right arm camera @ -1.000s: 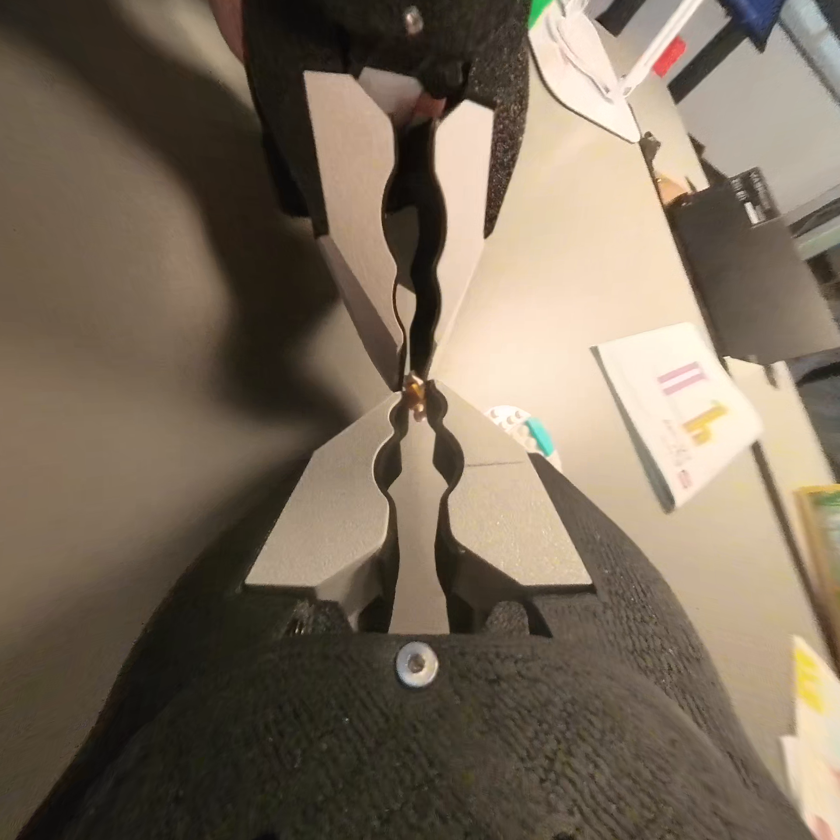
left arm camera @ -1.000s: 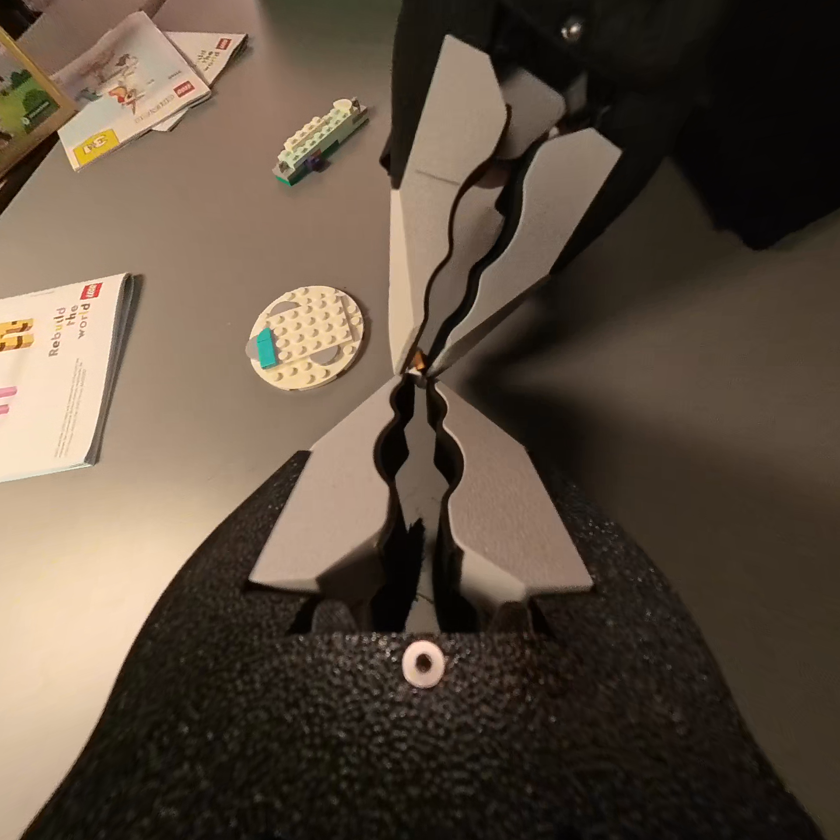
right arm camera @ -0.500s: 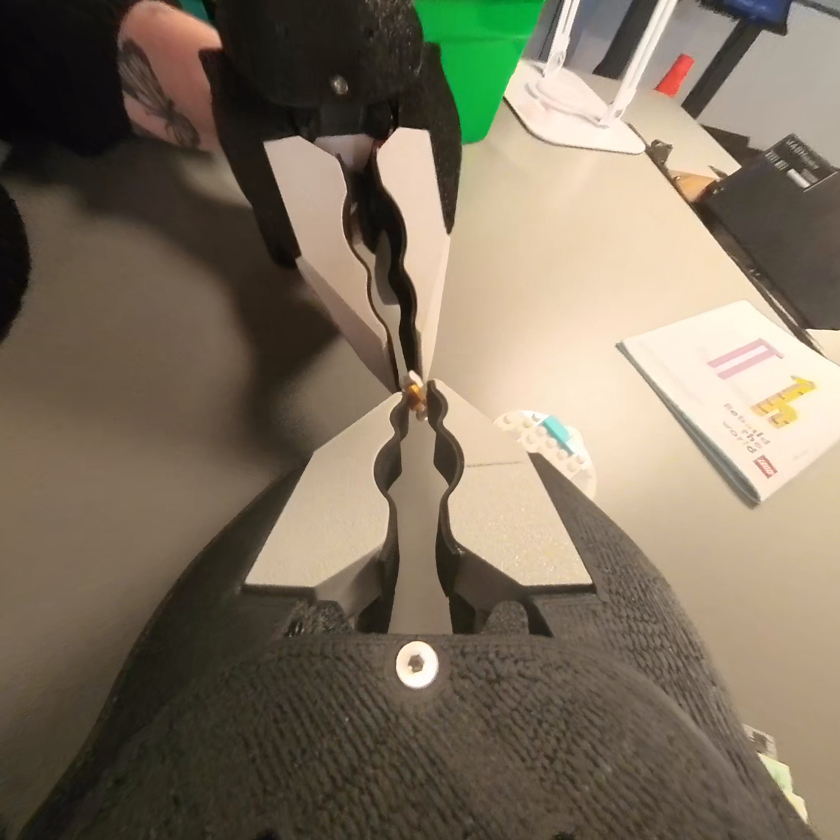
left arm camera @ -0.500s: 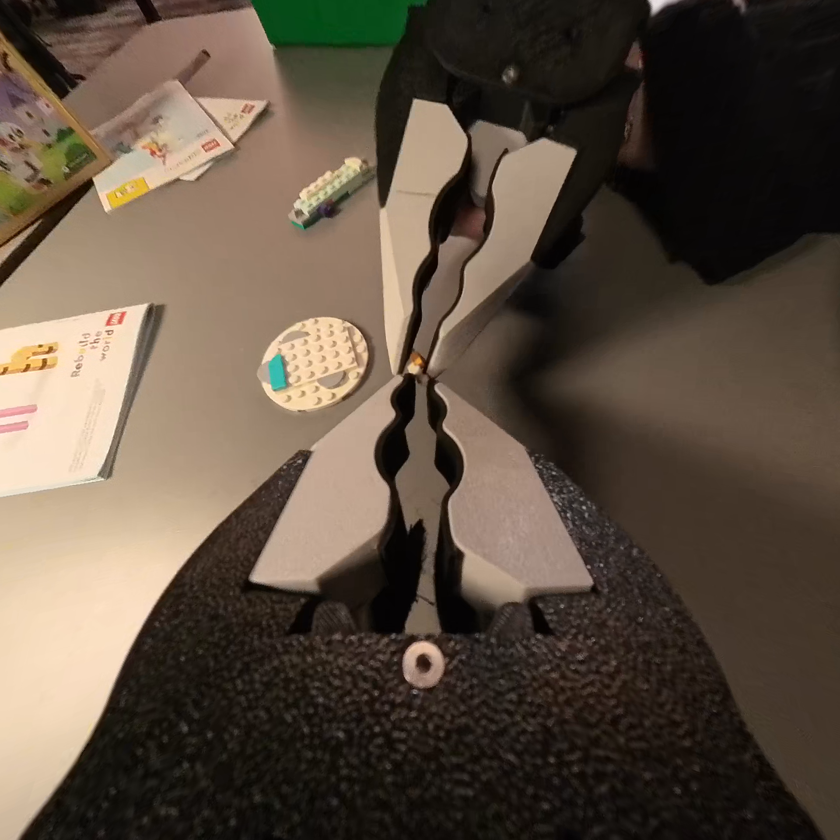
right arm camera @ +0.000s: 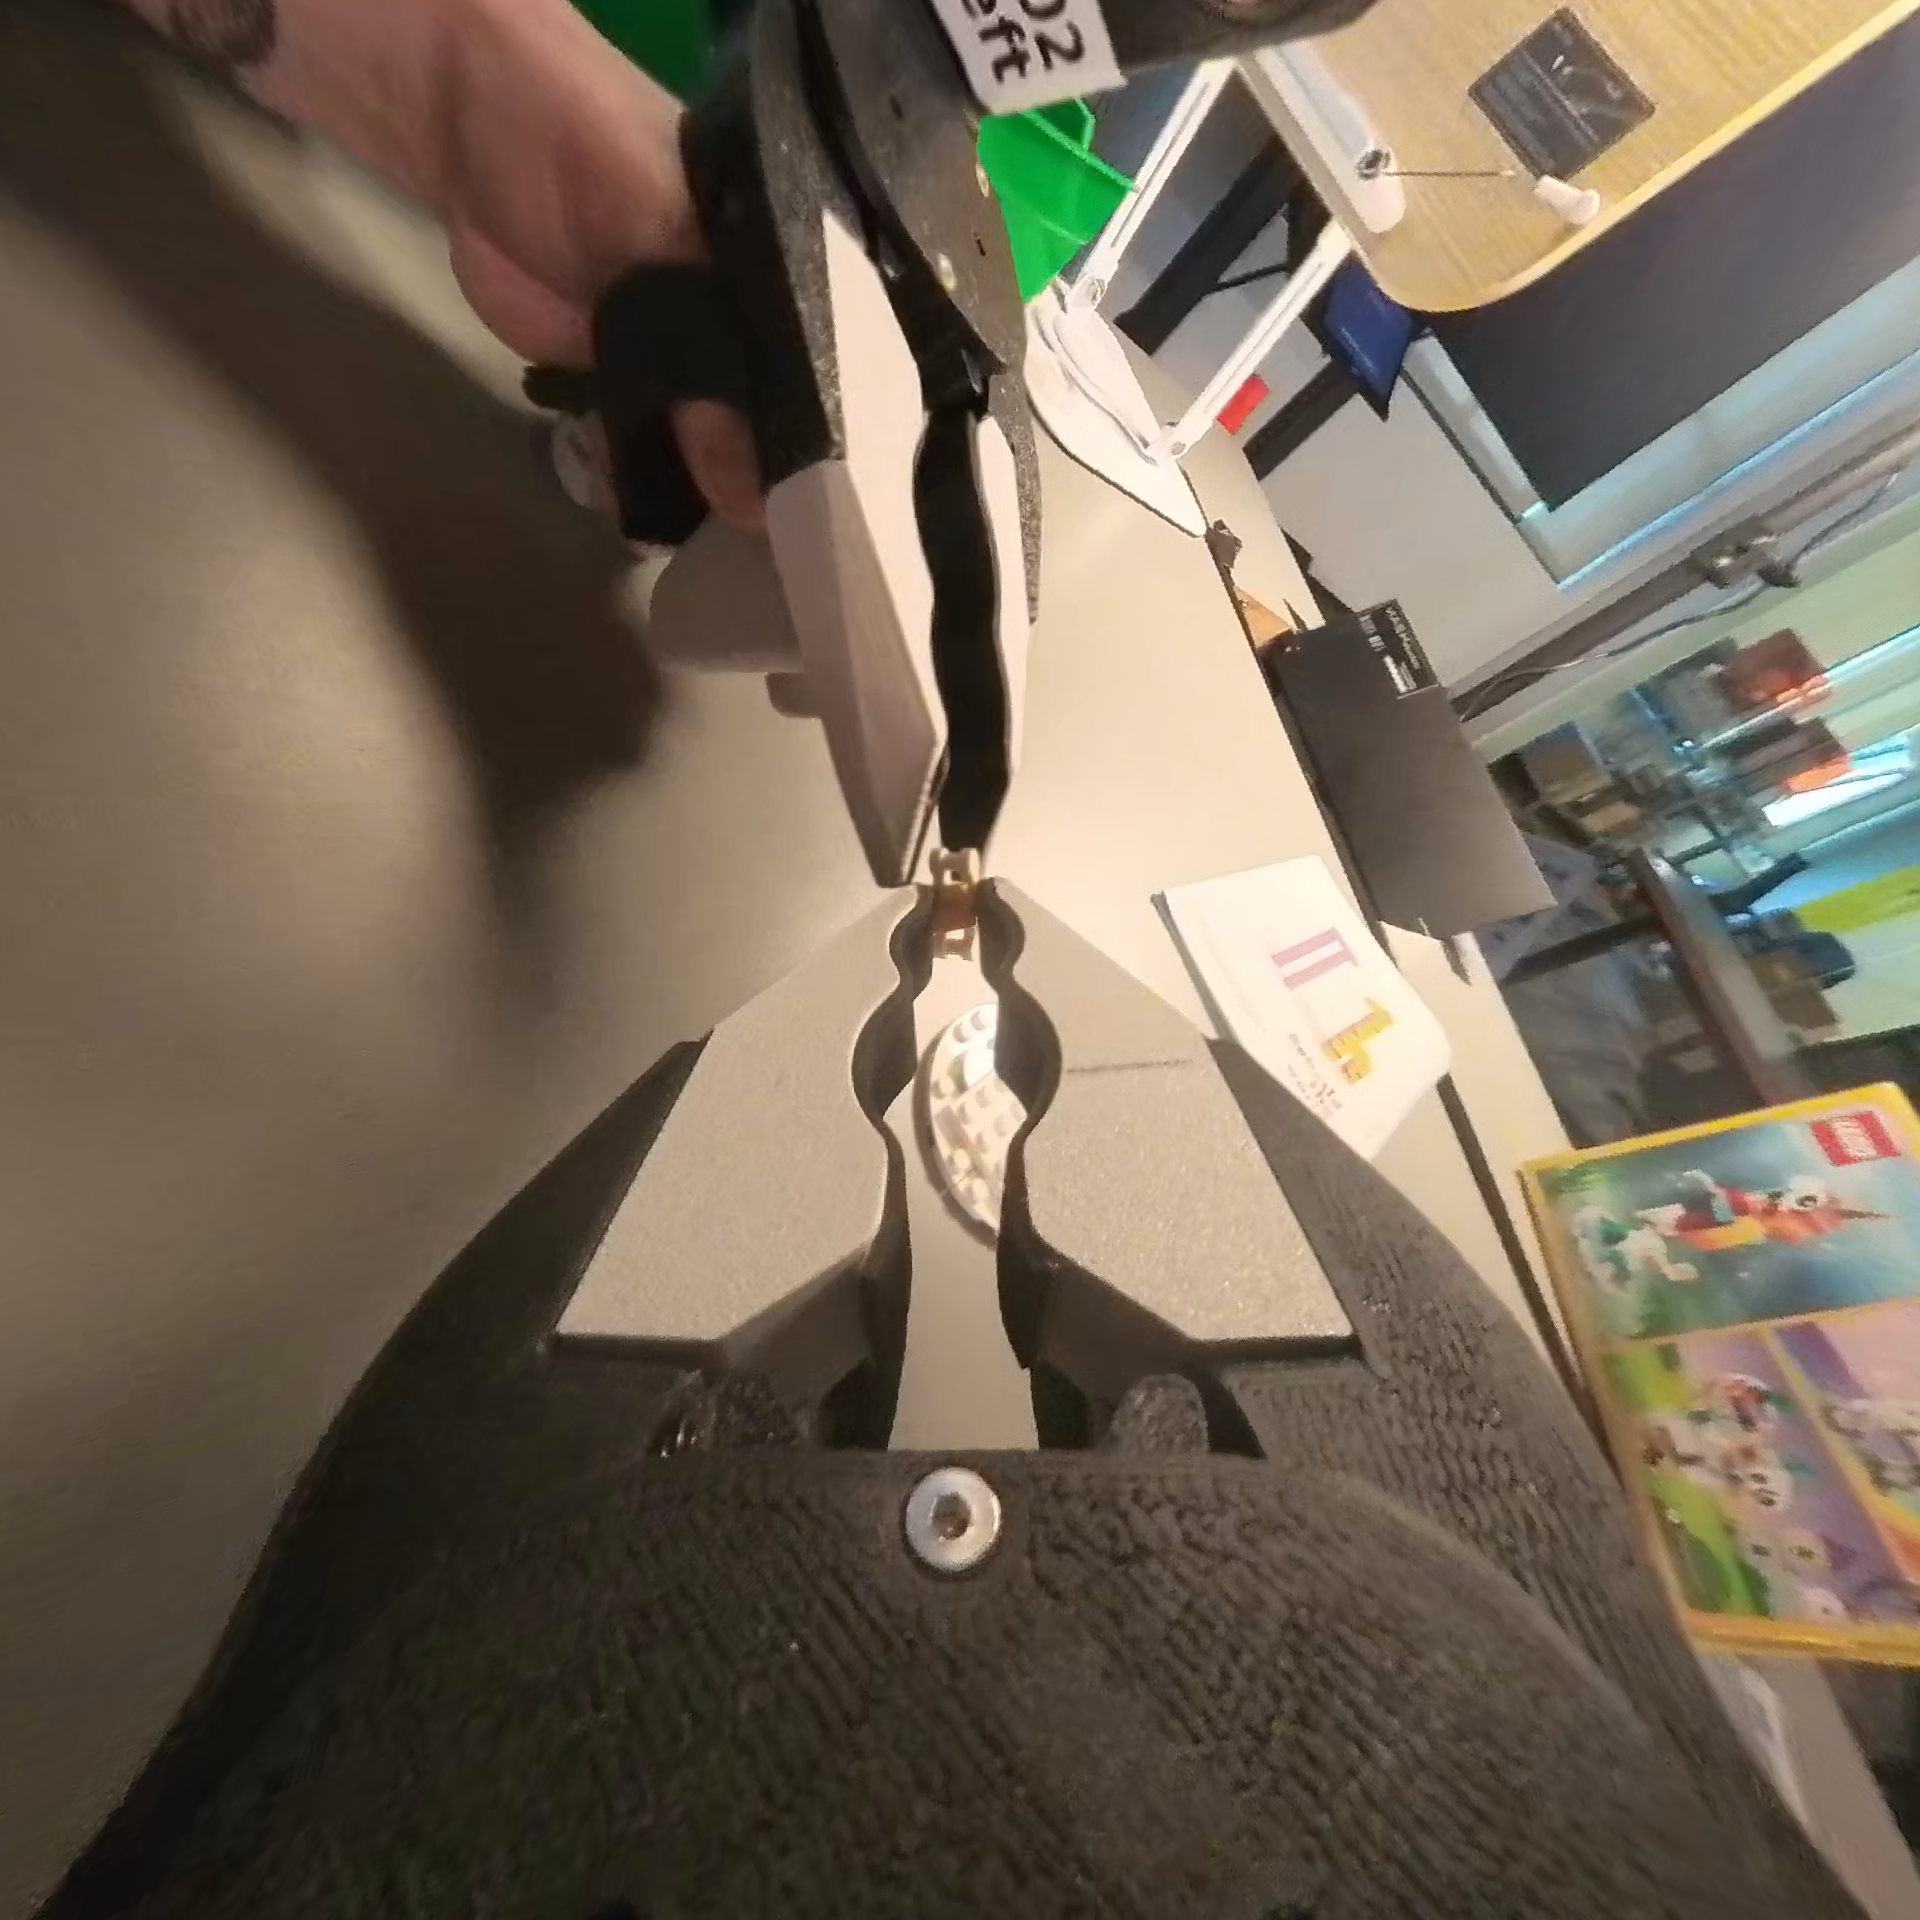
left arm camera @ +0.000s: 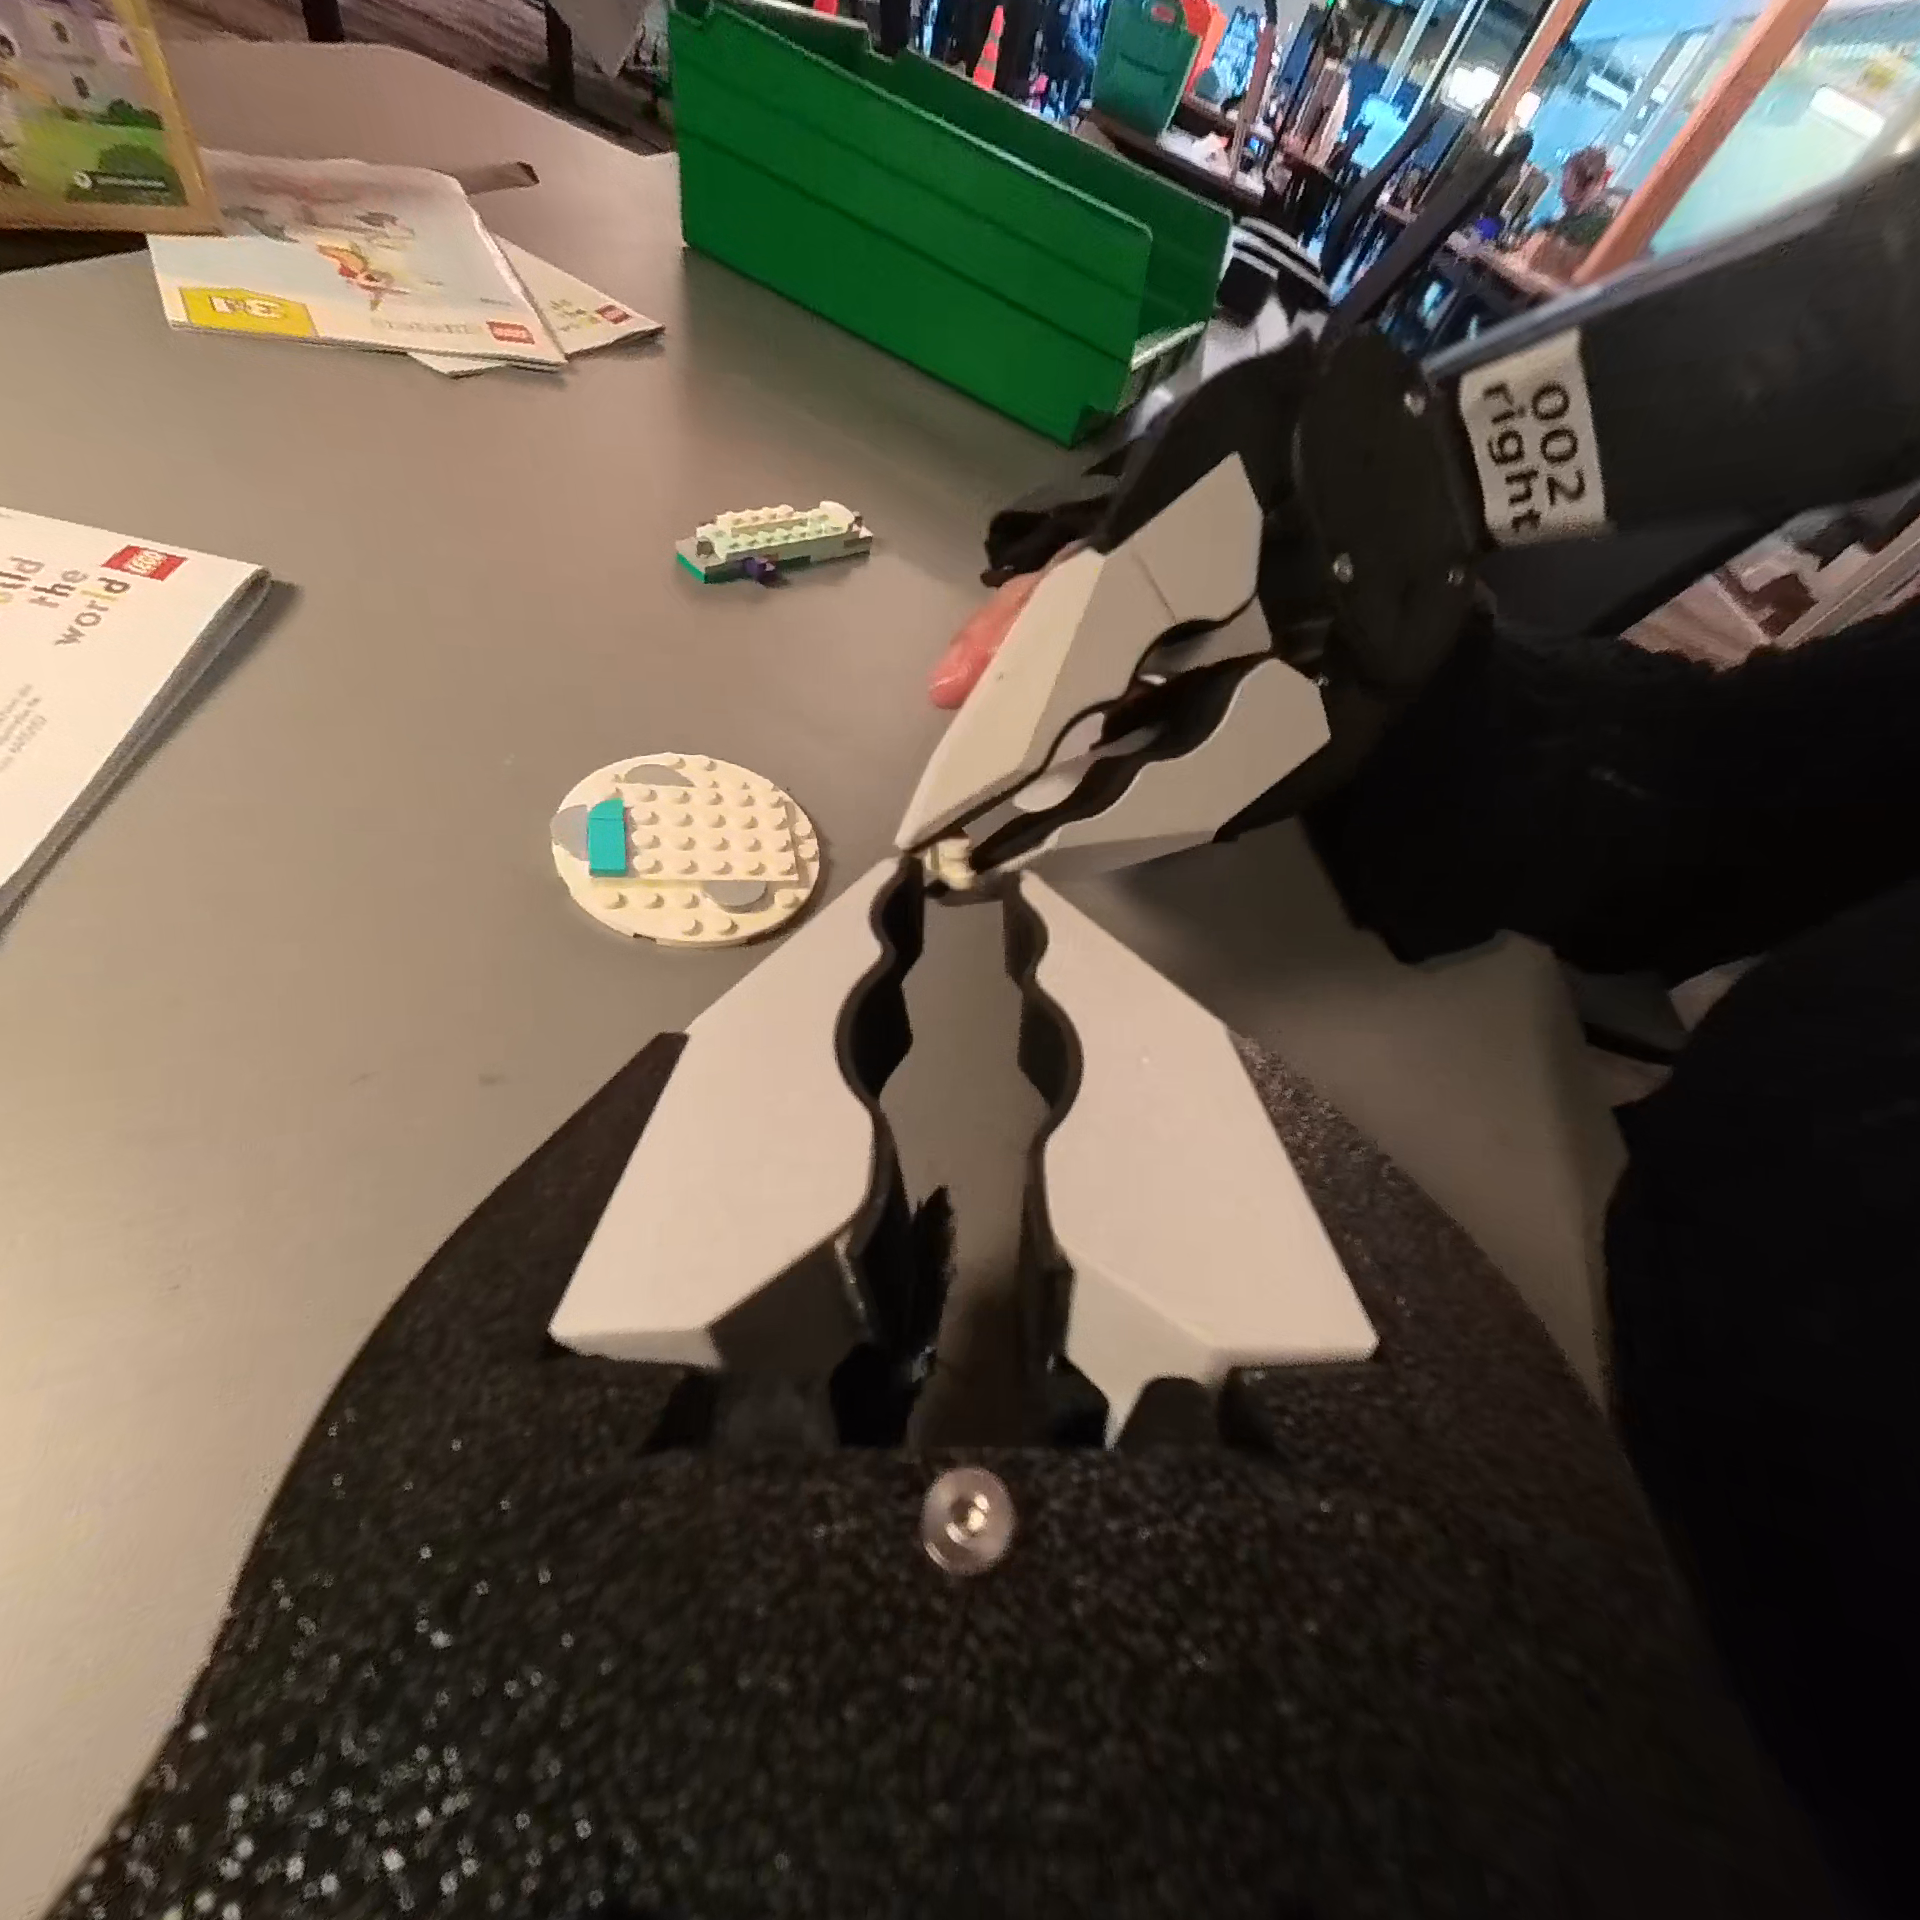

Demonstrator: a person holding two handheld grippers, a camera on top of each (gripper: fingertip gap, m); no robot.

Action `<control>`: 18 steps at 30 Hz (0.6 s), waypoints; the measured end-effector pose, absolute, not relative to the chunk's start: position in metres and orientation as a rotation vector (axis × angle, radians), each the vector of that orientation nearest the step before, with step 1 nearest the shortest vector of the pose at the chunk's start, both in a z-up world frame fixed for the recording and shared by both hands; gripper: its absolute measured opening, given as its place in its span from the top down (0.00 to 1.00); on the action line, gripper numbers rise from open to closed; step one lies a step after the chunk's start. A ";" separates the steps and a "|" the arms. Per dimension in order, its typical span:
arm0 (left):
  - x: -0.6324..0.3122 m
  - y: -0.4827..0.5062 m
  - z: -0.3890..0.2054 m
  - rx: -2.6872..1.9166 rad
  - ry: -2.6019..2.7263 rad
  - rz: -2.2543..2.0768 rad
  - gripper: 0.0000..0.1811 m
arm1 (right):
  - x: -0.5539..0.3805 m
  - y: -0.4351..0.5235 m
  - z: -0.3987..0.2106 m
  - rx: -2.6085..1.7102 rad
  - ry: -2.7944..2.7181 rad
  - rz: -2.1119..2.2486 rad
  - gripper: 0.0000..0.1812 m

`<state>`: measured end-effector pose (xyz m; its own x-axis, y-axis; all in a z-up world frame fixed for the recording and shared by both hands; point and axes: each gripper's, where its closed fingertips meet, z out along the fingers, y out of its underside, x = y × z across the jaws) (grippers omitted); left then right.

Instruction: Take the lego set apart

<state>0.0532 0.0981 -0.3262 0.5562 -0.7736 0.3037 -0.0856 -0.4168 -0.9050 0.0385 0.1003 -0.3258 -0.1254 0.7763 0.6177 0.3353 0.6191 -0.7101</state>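
Observation:
A tiny cream and tan lego piece point(left arm camera: 951, 869) is pinched between both grippers above the grey table. My left gripper point(left arm camera: 958, 885) is shut on it from below in the left wrist view. My right gripper point(left arm camera: 938, 847) comes in from the right and is shut on its other end. In the right wrist view the piece point(right arm camera: 954, 920) sits at my right gripper's point(right arm camera: 952, 914) tips, and the left gripper point(right arm camera: 951, 847) reaches down from above. A round white lego plate point(left arm camera: 717, 831) with a teal tile point(left arm camera: 606, 840) lies on the table. A small mint and white build point(left arm camera: 774, 540) lies farther back.
A green bin point(left arm camera: 935, 239) stands at the back. Booklets lie at the far left point(left arm camera: 353, 270) and the near left point(left arm camera: 94, 665). In the right wrist view a booklet point(right arm camera: 1299, 997), a lego box point(right arm camera: 1745, 1351) and a black box point(right arm camera: 1392, 769) lie on the right. The grippers are tip to tip, or close to it. It is some 7 centimetres from my left tips to the round white lego plate point(left arm camera: 717, 831).
Both grippers have turned while keeping hold of the small piece. The right gripper has swung from straight ahead to the right side of the left wrist view. Both cameras now see more of the room.

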 end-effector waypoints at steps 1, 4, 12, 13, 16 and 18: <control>0.052 0.099 -0.326 -1.860 0.682 -0.936 0.90 | 0.038 0.100 -0.326 -0.906 -1.715 0.470 0.97; 0.050 0.101 -0.323 -1.856 0.643 -0.971 0.91 | 0.036 0.100 -0.326 -0.880 -1.716 0.424 0.97; 0.047 0.100 -0.325 -1.832 0.712 -0.895 0.98 | 0.035 0.100 -0.325 -0.891 -1.707 0.443 0.97; 0.047 0.100 -0.325 -1.830 0.715 -0.889 0.98 | 0.034 0.099 -0.325 -0.897 -1.705 0.454 0.97; 0.047 0.099 -0.323 -1.820 0.711 -0.905 0.98 | 0.034 0.099 -0.324 -0.905 -1.699 0.478 0.97; 0.047 0.099 -0.323 -1.827 0.705 -0.932 0.98 | 0.034 0.099 -0.324 -0.900 -1.700 0.469 0.97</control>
<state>0.0465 0.0986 -0.3233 0.5459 -0.7833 0.2973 -0.0727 -0.3977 -0.9146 0.0337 0.0986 -0.3241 -0.1091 0.7629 0.6373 0.3285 0.6327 -0.7012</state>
